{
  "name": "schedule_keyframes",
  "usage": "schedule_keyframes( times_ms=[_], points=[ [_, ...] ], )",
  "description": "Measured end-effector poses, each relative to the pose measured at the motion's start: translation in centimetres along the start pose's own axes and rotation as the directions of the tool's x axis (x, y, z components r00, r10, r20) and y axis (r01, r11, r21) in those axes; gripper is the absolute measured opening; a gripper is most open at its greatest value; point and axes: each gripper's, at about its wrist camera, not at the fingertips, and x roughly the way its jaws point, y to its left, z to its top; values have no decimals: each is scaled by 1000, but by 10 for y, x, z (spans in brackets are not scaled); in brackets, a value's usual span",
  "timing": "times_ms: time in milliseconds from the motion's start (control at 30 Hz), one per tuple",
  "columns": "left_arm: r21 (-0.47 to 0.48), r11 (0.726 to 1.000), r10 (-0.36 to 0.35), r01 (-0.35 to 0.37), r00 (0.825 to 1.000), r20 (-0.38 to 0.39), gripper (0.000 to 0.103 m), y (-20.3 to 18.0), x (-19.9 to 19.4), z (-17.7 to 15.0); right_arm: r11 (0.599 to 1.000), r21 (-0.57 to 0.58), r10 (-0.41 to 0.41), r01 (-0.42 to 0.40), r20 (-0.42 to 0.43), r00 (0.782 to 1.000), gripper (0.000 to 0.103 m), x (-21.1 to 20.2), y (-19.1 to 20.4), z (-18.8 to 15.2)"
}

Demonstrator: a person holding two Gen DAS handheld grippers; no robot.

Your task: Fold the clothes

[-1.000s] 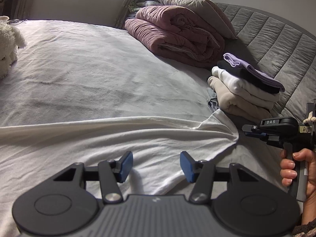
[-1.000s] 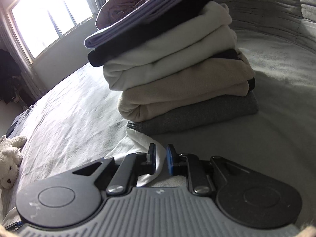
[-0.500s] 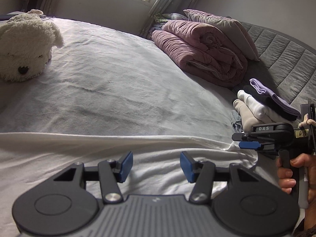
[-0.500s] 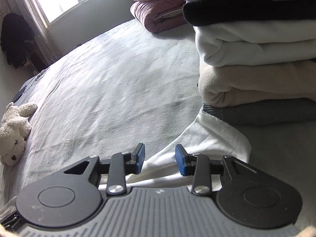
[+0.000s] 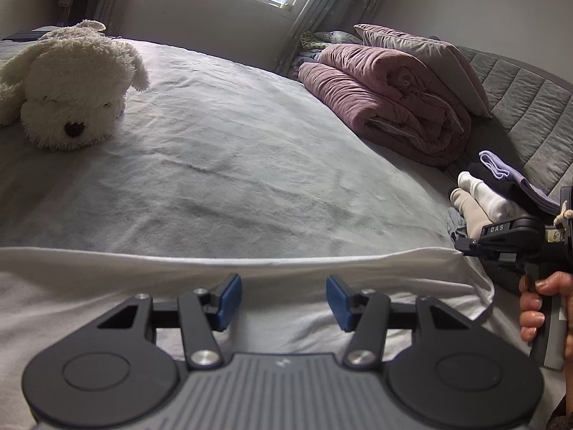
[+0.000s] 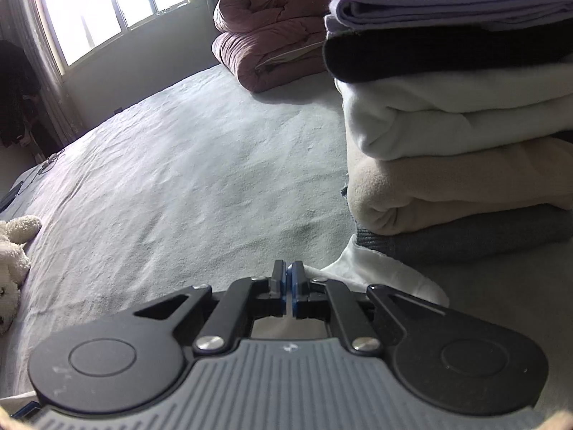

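White garment [image 5: 250, 279] on bed [image 5: 232, 179], right gripper [image 6: 289, 279] jaws closed on its corner

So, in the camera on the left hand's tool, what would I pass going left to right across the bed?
Plush dog → rolled pink duvet → stack of folded clothes → right gripper, held at the white garment's corner.
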Motion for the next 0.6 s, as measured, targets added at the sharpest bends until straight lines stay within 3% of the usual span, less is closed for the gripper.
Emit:
schedule_keyframes(
  times_ms=[167,433,600],
  points=[
    [-10,999,49,-48,999,23,54,5,2,0,999,-33,21,-22,-5,1000,13,21,-6,-6],
    [-29,999,41,-40,999,9,55,4,-2,4,998,26,63,-65,80,995,14,-27,-30,-2],
    [-20,999,26,-26,1000,6,56,-1,-2,4,997,48,60,-64,84,995,15,-24,-38,-7]
  ],
)
